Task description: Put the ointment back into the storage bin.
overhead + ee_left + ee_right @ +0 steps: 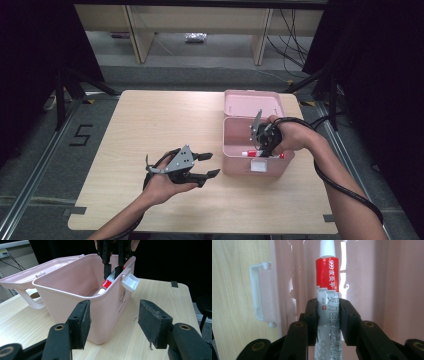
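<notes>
Black jaws of the left gripper [209,165] stand apart over the wooden table [150,125], gripping nothing; beyond, the right gripper [329,320] is clamped on a red-and-white ointment tube [328,290], holding it down inside the open pink storage box [235,135]
</notes>
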Available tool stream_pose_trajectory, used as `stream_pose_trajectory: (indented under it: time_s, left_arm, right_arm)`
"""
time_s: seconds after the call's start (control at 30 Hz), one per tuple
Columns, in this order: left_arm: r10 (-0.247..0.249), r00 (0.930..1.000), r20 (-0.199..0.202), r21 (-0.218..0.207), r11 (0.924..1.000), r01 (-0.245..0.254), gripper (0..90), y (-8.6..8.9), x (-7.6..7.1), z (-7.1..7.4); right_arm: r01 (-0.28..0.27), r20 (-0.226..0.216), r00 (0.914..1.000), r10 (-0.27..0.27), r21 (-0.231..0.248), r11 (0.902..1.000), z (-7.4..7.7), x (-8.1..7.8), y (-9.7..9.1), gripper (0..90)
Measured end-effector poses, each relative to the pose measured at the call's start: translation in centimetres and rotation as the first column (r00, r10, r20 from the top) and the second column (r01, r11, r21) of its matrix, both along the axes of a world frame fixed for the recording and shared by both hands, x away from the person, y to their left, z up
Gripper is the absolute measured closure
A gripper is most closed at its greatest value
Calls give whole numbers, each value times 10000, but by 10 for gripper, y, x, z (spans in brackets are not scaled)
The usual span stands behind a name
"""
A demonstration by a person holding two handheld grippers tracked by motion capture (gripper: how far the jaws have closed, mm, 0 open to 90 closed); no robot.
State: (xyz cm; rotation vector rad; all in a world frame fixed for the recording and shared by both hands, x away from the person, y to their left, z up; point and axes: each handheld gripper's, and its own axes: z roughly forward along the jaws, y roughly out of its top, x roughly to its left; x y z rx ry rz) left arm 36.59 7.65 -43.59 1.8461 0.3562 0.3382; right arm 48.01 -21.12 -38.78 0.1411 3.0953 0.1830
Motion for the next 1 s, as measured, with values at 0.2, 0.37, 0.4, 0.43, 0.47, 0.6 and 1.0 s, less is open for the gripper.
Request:
stream_pose_trajectory:
  time_s: [0.2,0.37,0.4,0.43,0.47,0.6,1.0]
  left_arm:
    - [4,10000,-17,36,10000,-4,427,0,-1,0]
    - [10,10000,-43,69,10000,-10,427,0,-1,-1]
    - [16,10000,-52,72,10000,-16,427,0,0,-1]
    - [21,10000,-53,72,10000,-20,427,1,0,-1]
    - [17,10000,-57,71,10000,-16,427,1,-1,-1]
    - [-23,10000,-45,44,10000,23,427,0,-1,-2]
    - [-41,10000,-52,45,10000,41,426,-1,-1,-2]
  right_arm:
    - [340,-97,9994,-340,-94,9994,-3,1,-1,715]
    - [33,-37,10000,-33,-102,9999,-7,6,-2,715]
    - [149,44,9999,-148,-234,9996,-7,6,-3,715]
    - [289,-12,9996,-289,-281,9992,-7,6,-3,715]
    - [395,-207,9990,-397,-69,9992,-9,6,-3,715]
    - [47,-10,10000,-47,-228,9997,-10,10,-4,715]
    - [188,-301,9994,-189,-43,9998,-15,11,-2,715]
